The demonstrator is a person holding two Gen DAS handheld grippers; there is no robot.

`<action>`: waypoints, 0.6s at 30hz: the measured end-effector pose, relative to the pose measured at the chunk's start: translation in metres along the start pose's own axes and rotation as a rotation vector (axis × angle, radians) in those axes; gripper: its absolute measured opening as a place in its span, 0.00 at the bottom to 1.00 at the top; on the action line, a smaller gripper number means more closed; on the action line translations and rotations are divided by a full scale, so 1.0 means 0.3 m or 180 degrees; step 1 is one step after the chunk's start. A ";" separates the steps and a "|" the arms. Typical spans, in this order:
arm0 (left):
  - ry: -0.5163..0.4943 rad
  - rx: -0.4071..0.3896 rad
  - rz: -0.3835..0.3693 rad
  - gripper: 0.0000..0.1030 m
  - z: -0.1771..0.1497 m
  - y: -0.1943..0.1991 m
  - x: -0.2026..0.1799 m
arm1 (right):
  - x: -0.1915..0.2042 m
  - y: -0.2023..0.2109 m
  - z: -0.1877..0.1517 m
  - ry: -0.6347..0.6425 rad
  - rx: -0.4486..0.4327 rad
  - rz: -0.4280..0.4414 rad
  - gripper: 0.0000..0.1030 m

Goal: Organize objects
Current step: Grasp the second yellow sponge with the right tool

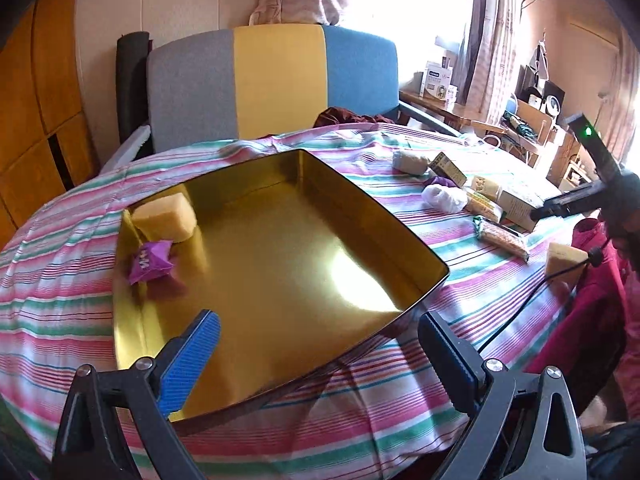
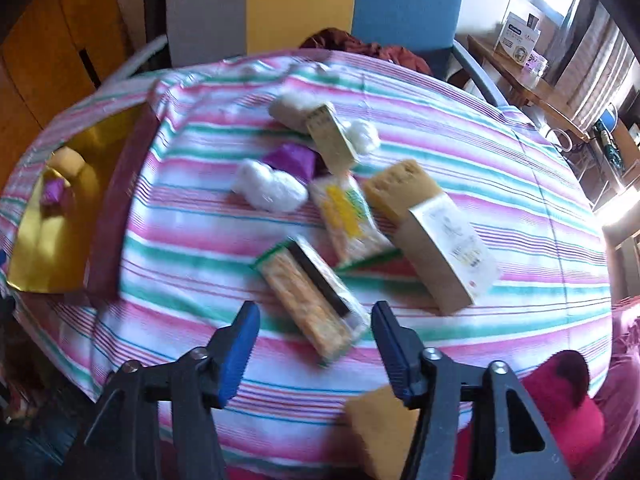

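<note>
A gold tin tray lies on the striped tablecloth and holds a yellow sponge and a purple wrapped candy. My left gripper is open and empty over the tray's near edge. My right gripper is open and empty just above a clear packet of crackers. Beyond it lie a snack packet, a tan box, a yellow sponge, white cotton wads, a purple wrapper and a small box. The tray also shows at the left of the right wrist view.
Another sponge lies at the table's near edge under my right gripper. A grey, yellow and blue chair stands behind the table. Red cloth hangs at the near right. Cluttered shelves stand at the far right.
</note>
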State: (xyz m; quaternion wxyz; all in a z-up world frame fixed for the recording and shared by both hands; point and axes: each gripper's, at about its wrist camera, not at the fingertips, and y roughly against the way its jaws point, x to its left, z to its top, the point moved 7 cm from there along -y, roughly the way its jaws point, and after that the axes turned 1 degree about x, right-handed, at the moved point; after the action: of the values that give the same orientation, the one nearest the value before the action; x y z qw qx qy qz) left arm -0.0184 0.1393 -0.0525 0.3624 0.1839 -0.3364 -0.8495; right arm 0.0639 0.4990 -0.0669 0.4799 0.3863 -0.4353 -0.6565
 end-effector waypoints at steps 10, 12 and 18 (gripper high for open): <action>-0.0235 0.0079 -0.0103 0.97 0.027 -0.048 -0.095 | -0.058 -0.129 -0.171 0.0494 0.0872 -0.0022 0.73; -0.0266 0.0090 -0.0114 0.97 0.035 -0.056 -0.108 | -0.049 -0.151 -0.194 0.0585 0.0969 -0.0060 0.73; -0.0324 0.0096 -0.0226 0.97 0.081 -0.074 -0.158 | -0.066 -0.176 -0.211 0.0543 0.0827 -0.0268 0.47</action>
State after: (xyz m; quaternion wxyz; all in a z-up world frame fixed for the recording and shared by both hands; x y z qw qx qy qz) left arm -0.0110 0.1962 -0.0477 0.3117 0.1577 -0.3605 -0.8649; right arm 0.1117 0.5139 -0.1352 0.4331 0.5174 -0.4576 -0.5790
